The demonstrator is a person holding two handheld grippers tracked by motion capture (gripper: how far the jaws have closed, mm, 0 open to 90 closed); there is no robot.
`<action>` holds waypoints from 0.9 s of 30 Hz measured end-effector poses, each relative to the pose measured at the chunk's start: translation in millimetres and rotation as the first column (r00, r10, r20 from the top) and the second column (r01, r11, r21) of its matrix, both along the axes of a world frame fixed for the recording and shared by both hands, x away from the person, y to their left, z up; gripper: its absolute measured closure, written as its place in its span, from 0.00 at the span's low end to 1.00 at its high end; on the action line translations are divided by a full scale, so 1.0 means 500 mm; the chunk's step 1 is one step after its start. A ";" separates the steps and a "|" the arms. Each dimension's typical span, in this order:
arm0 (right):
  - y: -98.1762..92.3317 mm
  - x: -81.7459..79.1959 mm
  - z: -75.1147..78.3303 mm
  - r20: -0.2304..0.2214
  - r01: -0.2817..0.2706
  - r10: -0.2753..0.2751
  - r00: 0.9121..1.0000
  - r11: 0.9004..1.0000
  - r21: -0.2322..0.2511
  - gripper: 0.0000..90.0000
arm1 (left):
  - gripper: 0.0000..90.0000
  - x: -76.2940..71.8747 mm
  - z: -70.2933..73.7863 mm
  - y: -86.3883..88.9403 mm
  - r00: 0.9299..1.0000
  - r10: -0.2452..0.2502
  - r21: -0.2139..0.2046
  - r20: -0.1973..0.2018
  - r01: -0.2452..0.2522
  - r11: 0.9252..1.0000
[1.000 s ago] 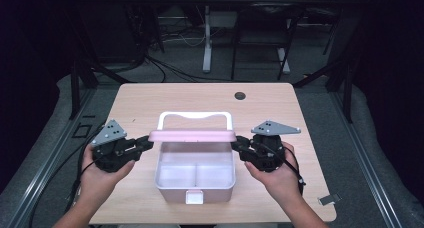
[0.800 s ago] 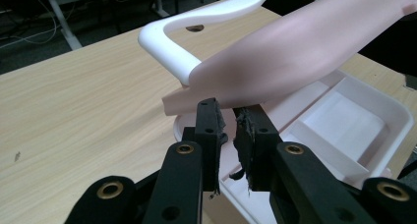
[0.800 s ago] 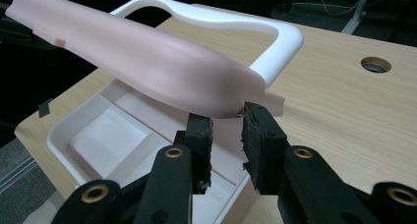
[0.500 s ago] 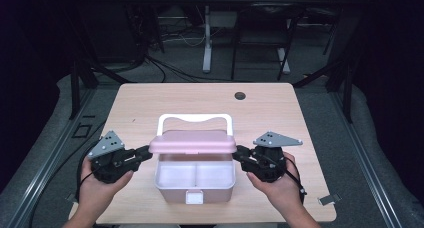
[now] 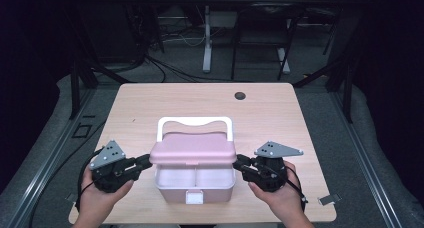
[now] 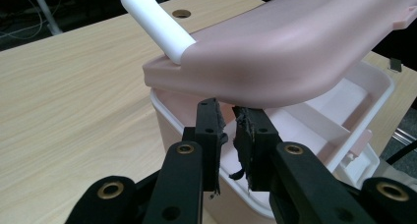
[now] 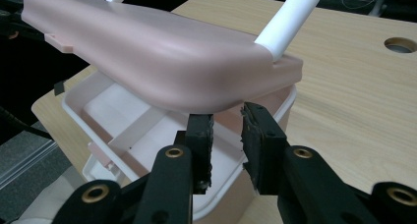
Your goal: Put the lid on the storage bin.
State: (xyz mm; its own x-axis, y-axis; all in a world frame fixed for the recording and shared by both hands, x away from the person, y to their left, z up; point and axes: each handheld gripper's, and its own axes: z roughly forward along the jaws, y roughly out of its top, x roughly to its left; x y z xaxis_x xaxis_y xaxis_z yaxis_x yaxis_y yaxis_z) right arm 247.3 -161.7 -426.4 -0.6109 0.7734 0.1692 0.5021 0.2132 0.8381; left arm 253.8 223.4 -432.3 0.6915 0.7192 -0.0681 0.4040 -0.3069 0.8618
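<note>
Lid (image 5: 193,150): pink, rigid light plastic, slippery; take by side edges. Left gripper (image 5: 144,162), right gripper (image 5: 239,163): jaws narrowly parted under lid edges, clamping nothing. Box (image 5: 195,185) open.

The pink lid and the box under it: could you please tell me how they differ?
The lid is a deeper, dusty pink; the box is paler, nearly white inside. The lid is tilted, raised at the front edge; the box sits flat on the table. The lid carries a white handle; the box has a divider and front latch. Both are smooth plastic with rounded corners.
</note>
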 end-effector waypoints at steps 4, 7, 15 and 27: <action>-0.005 -0.006 -0.009 0.000 -0.012 0.012 1.000 1.000 0.009 0.82 | 0.88 -0.005 -0.008 0.001 1.000 -0.001 -0.006 0.002 0.001 1.000; -0.009 -0.012 -0.013 0.003 -0.012 0.012 1.000 1.000 0.021 0.82 | 0.88 -0.010 -0.015 0.001 1.000 -0.002 -0.010 0.001 0.002 1.000; -0.015 -0.024 -0.027 0.003 -0.026 0.026 1.000 0.999 0.019 0.84 | 0.88 -0.020 -0.034 -0.001 1.000 -0.008 -0.010 -0.001 0.008 1.000; -0.017 -0.029 -0.041 -0.029 -0.040 0.040 0.999 0.999 0.012 0.86 | 0.88 -0.032 -0.048 0.000 1.000 -0.017 -0.006 -0.011 0.017 1.000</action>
